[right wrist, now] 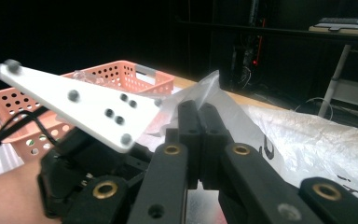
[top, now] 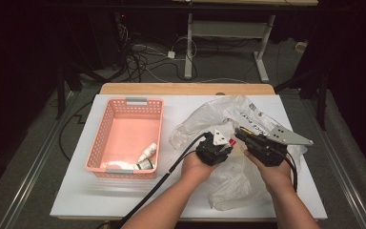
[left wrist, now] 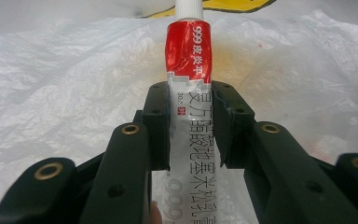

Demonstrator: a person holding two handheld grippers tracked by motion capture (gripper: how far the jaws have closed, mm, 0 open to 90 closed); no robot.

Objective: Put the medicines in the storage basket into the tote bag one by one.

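We see the left gripper (left wrist: 191, 126) clamped on a tube (left wrist: 189, 79), red and white with a white cap, pads pressing its two sides; the tube stands up between the jaws over the bag (left wrist: 65, 93). In the high view the left gripper (top: 218, 143) sits at the table's middle, above the clear plastic bag (top: 205, 119). The right gripper (right wrist: 200, 130) has its jaws fully closed; whether bag film is pinched we cannot tell. The two grippers sit just beside each other. Left of them, a pink basket (top: 109, 124) holds two small bottles (top: 146, 157).
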